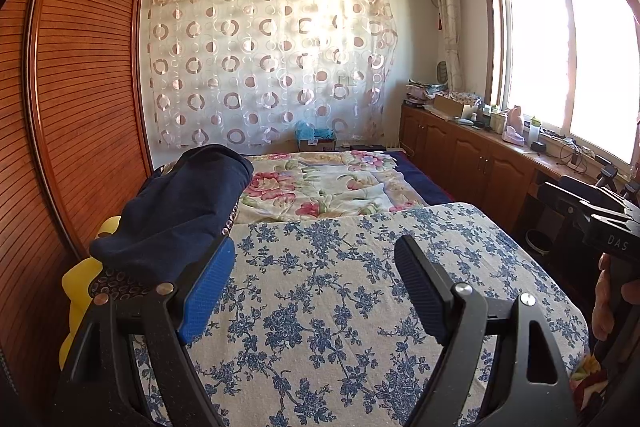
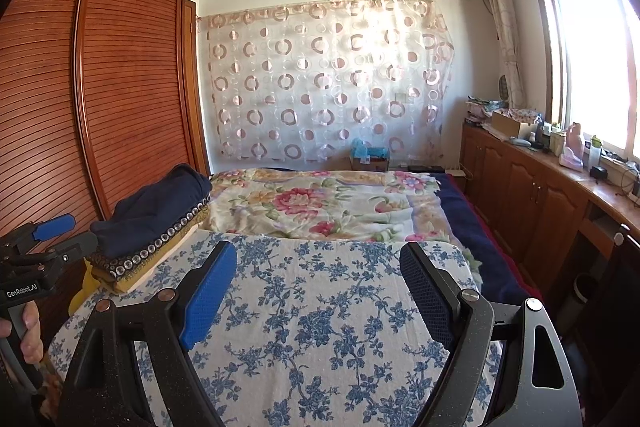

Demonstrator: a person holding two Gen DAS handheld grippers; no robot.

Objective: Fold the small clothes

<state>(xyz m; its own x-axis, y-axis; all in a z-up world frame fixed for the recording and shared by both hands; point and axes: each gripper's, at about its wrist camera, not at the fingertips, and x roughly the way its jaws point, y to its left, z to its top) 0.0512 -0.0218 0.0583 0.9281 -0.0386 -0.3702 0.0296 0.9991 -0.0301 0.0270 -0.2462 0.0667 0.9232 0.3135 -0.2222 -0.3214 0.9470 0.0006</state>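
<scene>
Navy garment [image 2: 154,207] folded, topping clothes stack [image 2: 136,259]

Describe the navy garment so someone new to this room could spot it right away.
Find the blue-and-white floral cloth on the bed, then its left edge beside the wooden wardrobe. A stack of folded clothes sits there; the navy garment lies on top, plain and dark, unlike the circle-patterned piece beneath.
</scene>
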